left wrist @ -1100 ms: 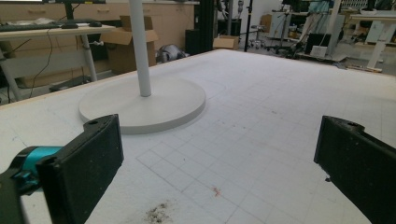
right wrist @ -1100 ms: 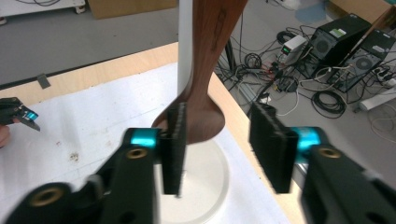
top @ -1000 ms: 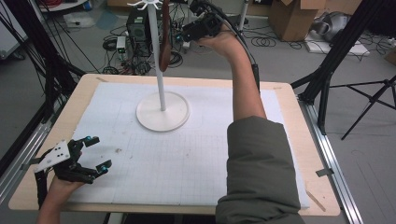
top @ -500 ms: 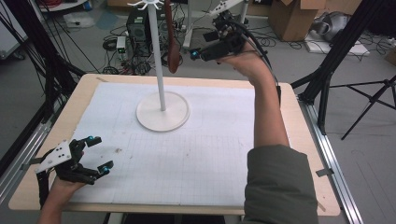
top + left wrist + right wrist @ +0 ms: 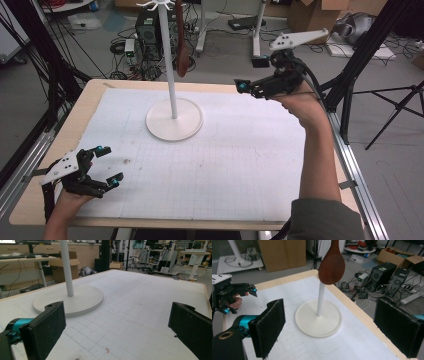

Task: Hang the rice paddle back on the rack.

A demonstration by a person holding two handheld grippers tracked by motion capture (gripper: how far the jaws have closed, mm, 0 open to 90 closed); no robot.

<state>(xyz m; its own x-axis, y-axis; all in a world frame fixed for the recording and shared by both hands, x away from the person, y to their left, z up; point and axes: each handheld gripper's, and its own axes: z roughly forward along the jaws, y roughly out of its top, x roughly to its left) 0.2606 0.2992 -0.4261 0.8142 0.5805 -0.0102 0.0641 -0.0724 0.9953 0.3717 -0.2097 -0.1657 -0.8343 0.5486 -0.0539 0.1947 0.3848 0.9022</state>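
A wooden spoon (image 5: pixel 182 52) is seen hanging, bowl downward, from a hook at the top of the white stand (image 5: pixel 173 116); the hanging is therefore judged to be done, since the spoon is borne by the stand alone and is touched by neither gripper; what may be left, as far as can be judged, is no more than the lowering of the raised hand to the table. The right gripper (image 5: pixel 248 88) is held up in the air over the far right part of the table, well apart from the spoon and to the right of it; its jaws are spread wide and nothing is gripped between them. In the right gripper view the spoon's bowl (image 5: pixel 331 265) is seen above and between the two parted black jaws, far beyond them, with the stand's pole and round base (image 5: pixel 318 317) below it. The left gripper (image 5: pixel 107 165) is rested near the front left corner of the white mat (image 5: pixel 240 165); its jaws too are parted and empty; in the left gripper view the base of the stand (image 5: pixel 72 302) is seen ahead and toward the left jaw, at a clear remove, with bare gridded mat between the jaws.
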